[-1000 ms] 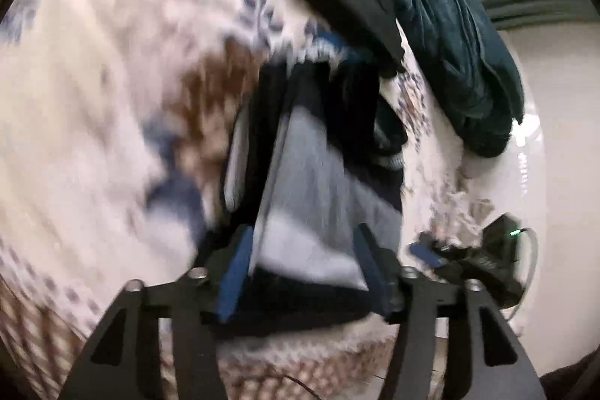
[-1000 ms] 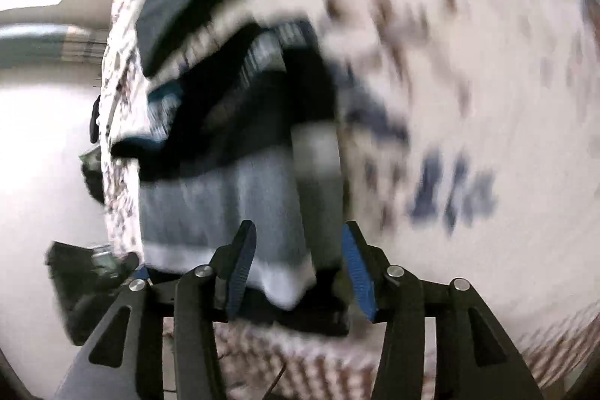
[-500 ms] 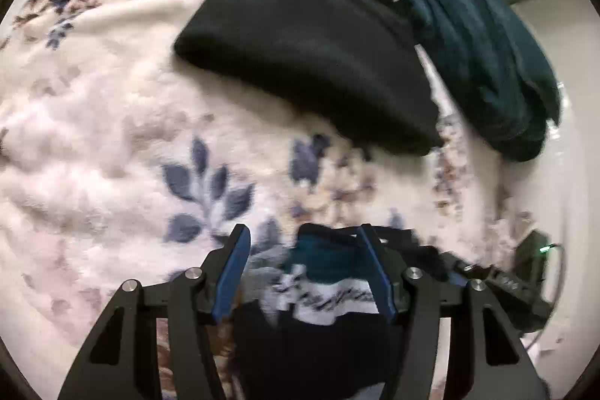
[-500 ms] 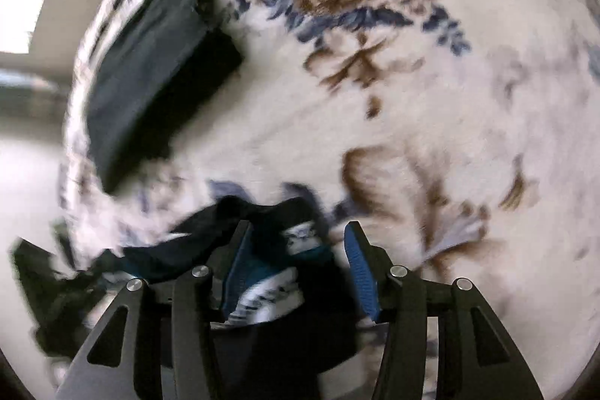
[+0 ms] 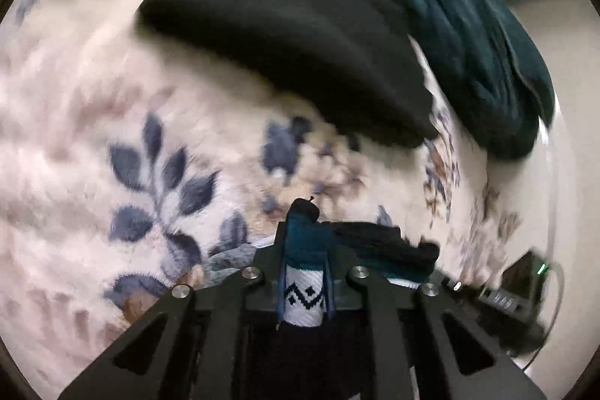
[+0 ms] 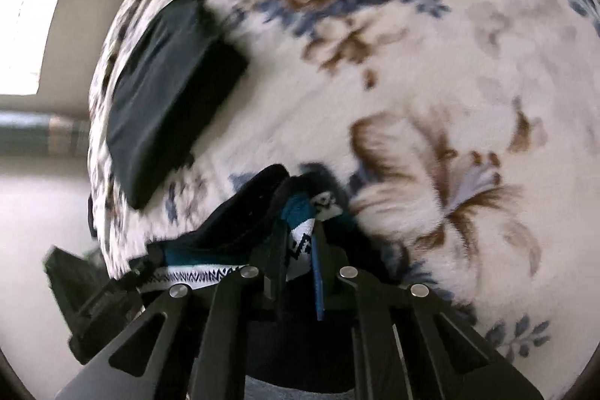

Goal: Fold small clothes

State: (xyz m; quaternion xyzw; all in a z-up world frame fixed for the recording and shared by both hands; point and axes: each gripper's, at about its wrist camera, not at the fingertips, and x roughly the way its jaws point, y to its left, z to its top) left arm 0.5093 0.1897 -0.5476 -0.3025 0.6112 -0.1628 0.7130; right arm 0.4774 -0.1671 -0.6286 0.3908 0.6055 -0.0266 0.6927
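Both your left tongs (image 5: 304, 250) and right tongs (image 6: 298, 238) pinch the sweater (image 5: 303, 295); you have folding left, black cloth (image 5: 285, 25) already folded.

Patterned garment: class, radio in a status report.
Both tongs, left and right, shut on patterned garment. Garment bunched over floral blanket. Folded black cloth lies ahead, apart.

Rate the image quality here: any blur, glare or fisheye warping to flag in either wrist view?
Left wrist view: blanket print smeared by motion, black folded cloth soft-edged, the garment pinched in the left gripper fairly sharp. Right wrist view: window blown out white, flowers streaked, right gripper crisp. Both bow strongly at the rim.
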